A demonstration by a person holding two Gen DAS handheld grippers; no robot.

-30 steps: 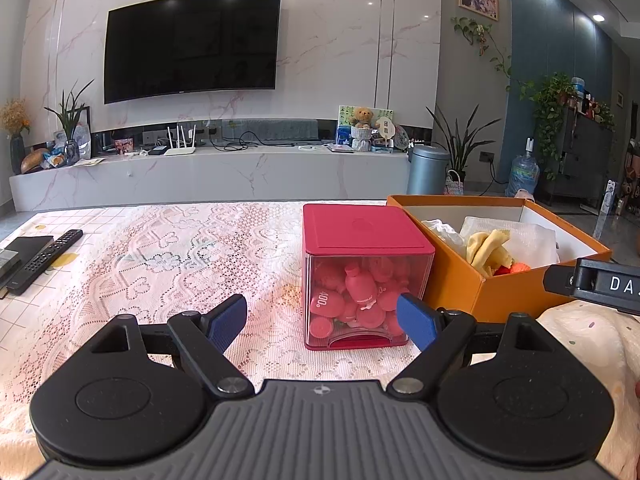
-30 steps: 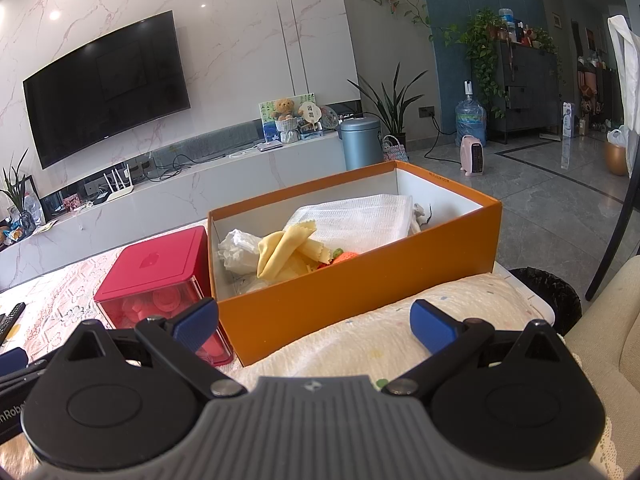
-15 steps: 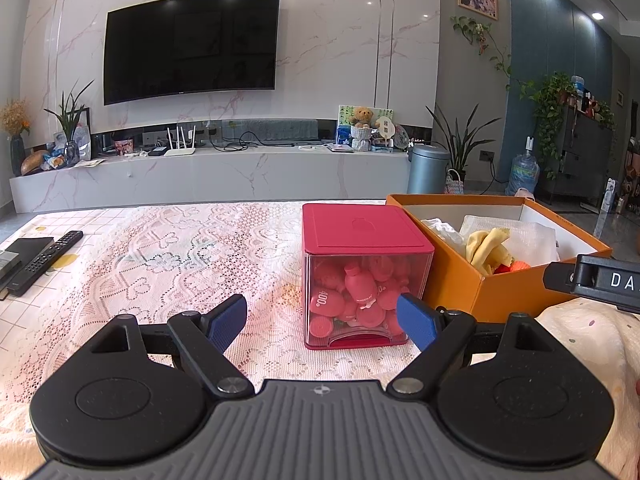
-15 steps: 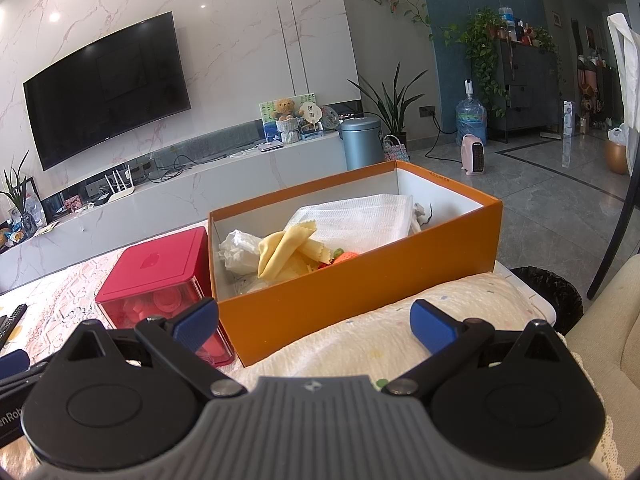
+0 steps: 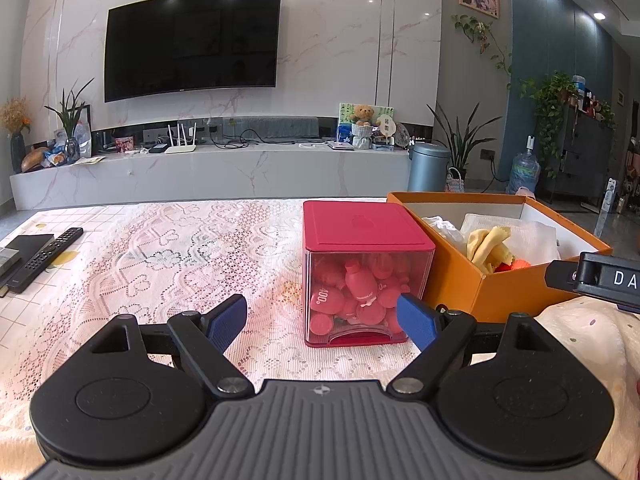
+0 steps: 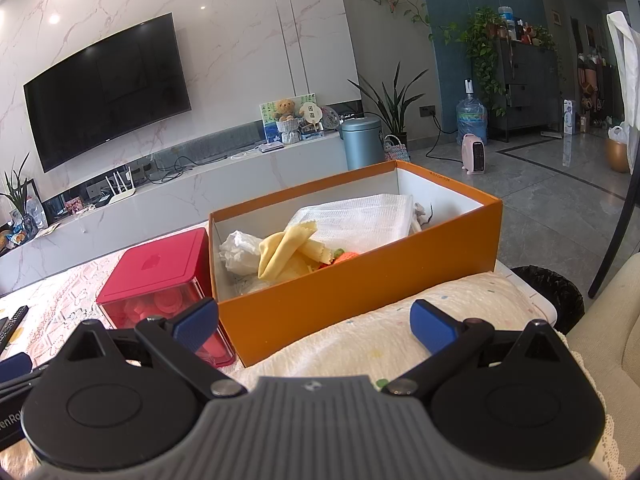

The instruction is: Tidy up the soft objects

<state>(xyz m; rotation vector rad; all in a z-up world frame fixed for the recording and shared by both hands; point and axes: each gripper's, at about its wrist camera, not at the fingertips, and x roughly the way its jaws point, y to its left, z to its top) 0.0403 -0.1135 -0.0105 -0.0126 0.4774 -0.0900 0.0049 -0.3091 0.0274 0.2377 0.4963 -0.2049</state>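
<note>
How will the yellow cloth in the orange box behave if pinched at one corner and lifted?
The yellow cloth lies folded and draped over other fabric in the orange box, so it is probably floppy and will hang and unfold. It looks thin with zigzag edges, so likely very light. It may drag the crumpled white tissue beside it.

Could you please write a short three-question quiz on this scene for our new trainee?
1. True or false: the yellow cloth lies inside the orange box.
2. What sits directly left of the orange box? A) a blue bin B) the red container C) a kettle
3. Fill in: the jaws of both the left gripper and the right gripper are ____ and hold nothing.

Key: 1 true; 2 B; 3 open.
</note>
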